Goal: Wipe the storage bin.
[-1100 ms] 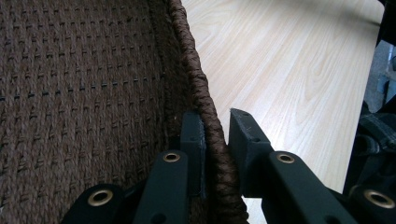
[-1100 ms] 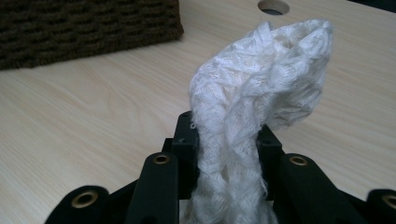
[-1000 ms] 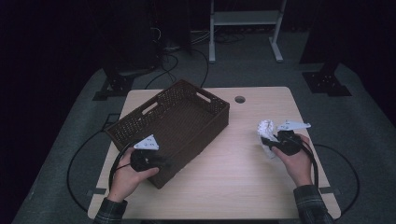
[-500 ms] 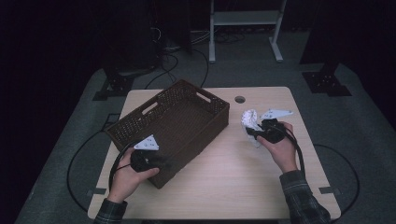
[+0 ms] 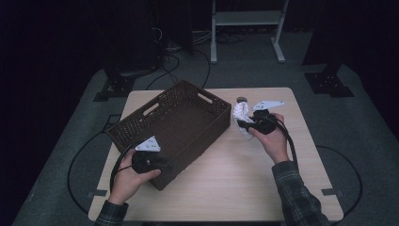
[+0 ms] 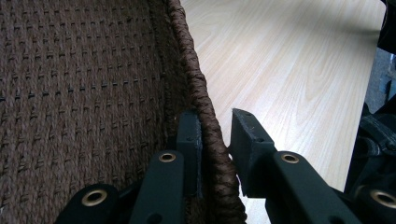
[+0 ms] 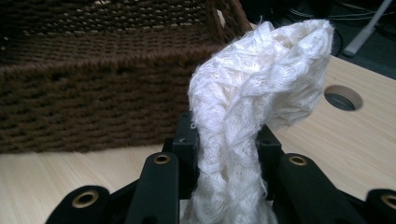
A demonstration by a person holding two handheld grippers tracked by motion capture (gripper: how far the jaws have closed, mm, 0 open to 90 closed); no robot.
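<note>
A dark brown woven basket (image 5: 174, 122) sits on the left half of the wooden table (image 5: 235, 188). My left gripper (image 5: 165, 165) holds its near corner. In the left gripper view the braided rim (image 6: 205, 107) runs between the jaws of the left gripper (image 6: 217, 119), which are shut on it. My right gripper (image 5: 242, 125) hovers just right of the basket's right wall, shut on a crumpled white knitted cloth (image 5: 241, 113). In the right gripper view the cloth (image 7: 261, 70) bulges up out of the right gripper (image 7: 229, 126), with the basket wall (image 7: 93, 102) close behind.
A round cable hole (image 5: 242, 100) lies in the table just behind the cloth, also seen as a hole (image 7: 343, 97) in the right gripper view. A white desk frame (image 5: 244, 19) and cables stand on the floor beyond the table.
My right gripper has carried the white cloth leftward and a little upward, from the table's right side to just beside the basket. The left gripper has stayed on the basket's rim.
</note>
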